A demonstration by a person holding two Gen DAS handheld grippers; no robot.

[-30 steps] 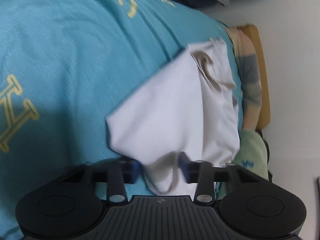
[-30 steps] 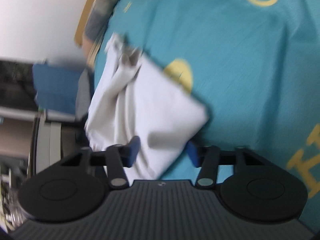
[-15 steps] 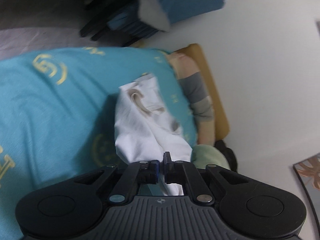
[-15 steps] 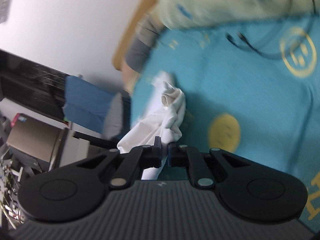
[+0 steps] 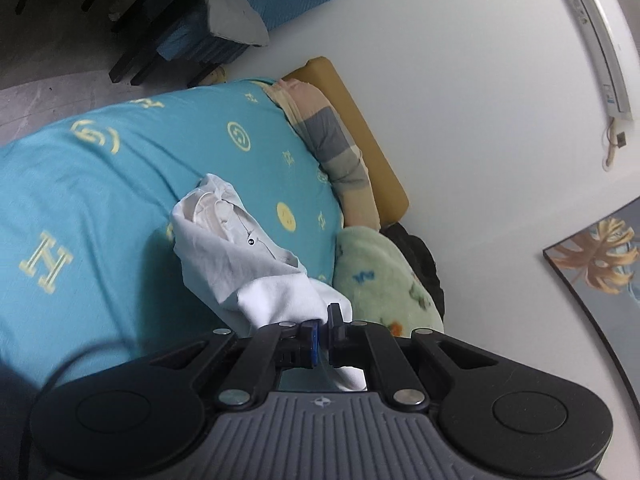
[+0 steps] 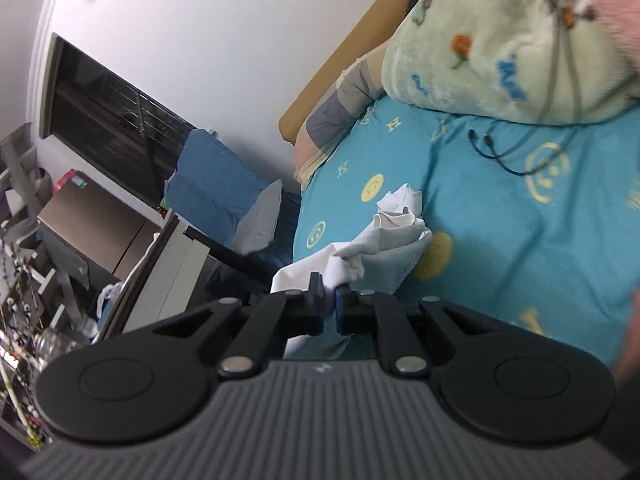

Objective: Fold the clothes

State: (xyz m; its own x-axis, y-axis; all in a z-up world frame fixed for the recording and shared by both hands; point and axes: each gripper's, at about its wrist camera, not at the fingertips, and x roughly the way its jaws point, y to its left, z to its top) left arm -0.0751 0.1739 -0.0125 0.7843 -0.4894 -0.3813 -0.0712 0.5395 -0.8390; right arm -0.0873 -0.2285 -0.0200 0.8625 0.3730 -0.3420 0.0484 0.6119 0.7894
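Left hand-held gripper (image 5: pixel 325 330) is clamping the near edge of the white shirt (image 5: pixel 240 256), pads pressed together with cloth pinched between them. It's sitting raised above the bed (image 5: pixel 100 184), looking down at it with the wall on its right.

Right hand-held gripper (image 6: pixel 328 306) is likewise clamping another bunch of the same white shirt (image 6: pixel 384 240), pads nearly touching with fabric squeezed in the gap. It's looking across the bed (image 6: pixel 520 248) toward the wall, tilted so the bed runs off to the right.

The shirt is hanging crumpled between both grips; its far end, collar side, is trailing down and resting on the teal bedsheet with yellow logo prints. The part near the grippers is lifted off the sheet.

A green fleece blanket (image 5: pixel 380 276) is lying bunched at the head of the bed, just beside the shirt in the left view. A striped grey and peach pillow (image 5: pixel 340 152) is wedged against the tan headboard (image 5: pixel 372 148). A black cable (image 6: pixel 504 156) is lying on the sheet below the blanket (image 6: pixel 500 40) in the right view. A blue chair (image 6: pixel 212 176) is standing off the bed's edge.
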